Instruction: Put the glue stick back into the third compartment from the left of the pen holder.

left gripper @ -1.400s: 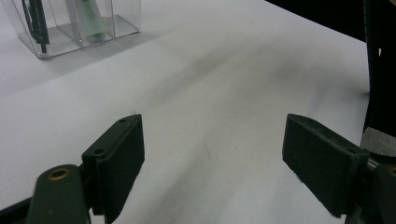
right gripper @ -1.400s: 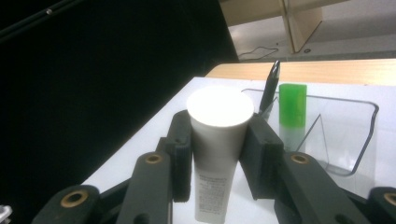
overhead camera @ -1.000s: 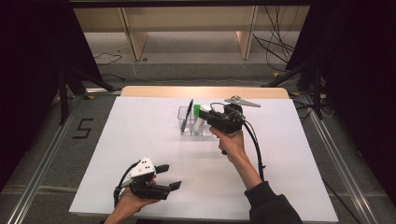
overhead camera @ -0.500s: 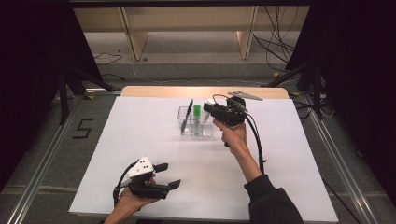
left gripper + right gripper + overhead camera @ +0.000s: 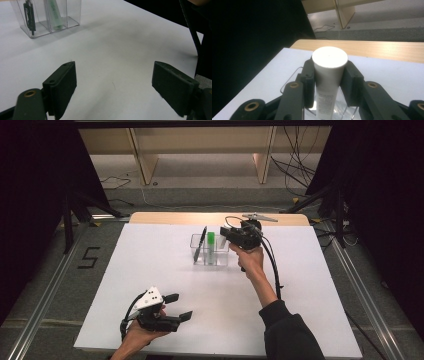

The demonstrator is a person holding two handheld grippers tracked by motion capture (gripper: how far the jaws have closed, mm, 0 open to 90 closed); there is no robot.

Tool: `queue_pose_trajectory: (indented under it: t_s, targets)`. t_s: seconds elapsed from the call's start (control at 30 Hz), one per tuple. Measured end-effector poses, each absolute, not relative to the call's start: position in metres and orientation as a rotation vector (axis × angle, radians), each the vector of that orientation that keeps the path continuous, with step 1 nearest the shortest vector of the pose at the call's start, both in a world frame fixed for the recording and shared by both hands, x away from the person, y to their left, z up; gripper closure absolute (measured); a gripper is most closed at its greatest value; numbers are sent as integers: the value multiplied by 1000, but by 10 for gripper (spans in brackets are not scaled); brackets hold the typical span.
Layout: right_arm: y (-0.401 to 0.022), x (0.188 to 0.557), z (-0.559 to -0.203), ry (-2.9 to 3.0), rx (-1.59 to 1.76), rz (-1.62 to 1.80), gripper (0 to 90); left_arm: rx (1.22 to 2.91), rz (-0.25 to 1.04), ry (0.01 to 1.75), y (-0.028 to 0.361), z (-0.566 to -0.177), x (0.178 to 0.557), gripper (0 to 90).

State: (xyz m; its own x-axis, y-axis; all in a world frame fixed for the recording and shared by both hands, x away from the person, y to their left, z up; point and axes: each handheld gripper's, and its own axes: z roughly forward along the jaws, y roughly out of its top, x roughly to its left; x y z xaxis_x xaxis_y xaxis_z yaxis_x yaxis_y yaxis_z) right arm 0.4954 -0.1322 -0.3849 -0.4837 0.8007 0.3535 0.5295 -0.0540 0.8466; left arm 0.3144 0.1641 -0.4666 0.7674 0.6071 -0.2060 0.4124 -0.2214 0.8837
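right claw (image 5: 329,82) gripping white tube (image 5: 329,75), over organizer (image 5: 209,251)

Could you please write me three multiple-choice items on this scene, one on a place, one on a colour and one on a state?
1. Where does the clear organiser stand?
A. near the far edge of the white table top
B. at the near edge beside the left tongs
C. on the floor

2. What colour is the tube standing in the organiser's middle compartment?
A. red
B. green
C. blue

3. What state are the right tongs in?
A. wide open and empty
B. lying on the table
C. shut on a white tube

Answers:
1 A, the high view shows it far up the table, well away from the left tongs.
2 B, its green body shows through the clear wall.
3 C, the right gripper view shows both pads pressing the tube's sides just under its round cap.
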Motion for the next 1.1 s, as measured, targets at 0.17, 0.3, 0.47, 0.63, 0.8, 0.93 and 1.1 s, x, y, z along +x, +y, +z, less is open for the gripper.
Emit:
queue_pose_trajectory:
  t_s: [0.17, 0.3, 0.47, 0.63, 0.8, 0.93, 1.1]
  targets:
    - [-133, 499, -386, 1965, 1442, 1544, 674, 1849, 220, 783, 164, -467, 314, 194]
    - [-133, 503, -388, 1966, 1451, 1530, 674, 1849, 219, 783, 164, -467, 315, 194]
    - [-132, 506, -389, 1969, 1457, 1516, 674, 1849, 219, 783, 164, -467, 315, 194]
    - [-131, 508, -389, 1974, 1457, 1507, 674, 1849, 219, 784, 164, -467, 315, 194]
    - [-127, 512, -390, 1984, 1451, 1464, 674, 1849, 219, 785, 164, -466, 315, 194]
    - [-125, 514, -393, 1991, 1454, 1441, 674, 1848, 223, 784, 165, -466, 315, 194]
    - [-124, 515, -395, 2002, 1455, 1419, 673, 1840, 223, 791, 165, -466, 315, 193]
